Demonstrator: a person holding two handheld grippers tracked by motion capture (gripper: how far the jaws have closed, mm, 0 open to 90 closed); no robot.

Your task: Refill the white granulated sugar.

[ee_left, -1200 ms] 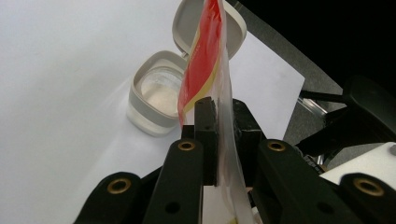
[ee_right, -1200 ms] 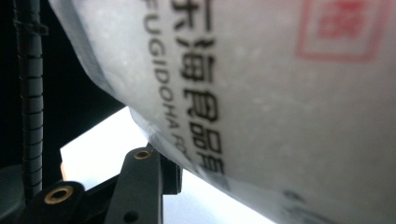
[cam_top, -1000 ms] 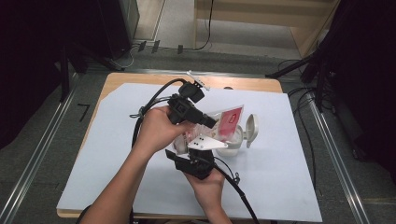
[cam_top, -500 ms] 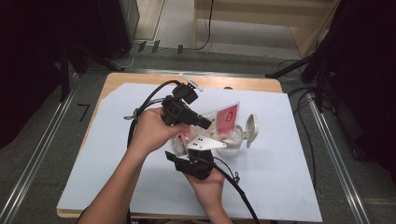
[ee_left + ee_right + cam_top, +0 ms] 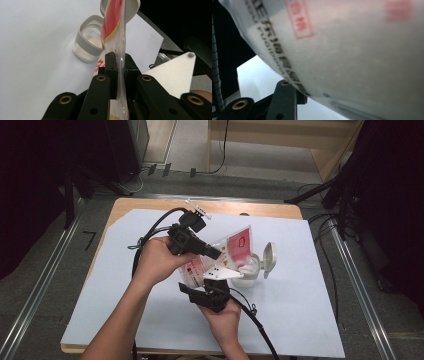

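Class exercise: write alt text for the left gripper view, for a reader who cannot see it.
The left gripper has its two black jaws shut on a clear plastic bag with red print, held upright over a white table. Just beyond stands an open jar of white grains.

Right gripper view: the bag point(image 5: 352, 50) lies so close to the lens that it is blurred; the red mark at the upper right is illegible, the printed characters along its lower edge are only partly readable, and the bag is cut off by the top and right edges. One jaw shows at the lower left; the other is hidden behind the bag, so contact between the pads and the bag cannot be confirmed. High view: the right gripper point(image 5: 214, 287) has its jaw tips concealed under its grey plate and the bag. The container point(image 5: 248, 272) is partly covered by the bag's lower end; its contents are too small to identify. Left gripper view: the bag's top runs off the upper edge.
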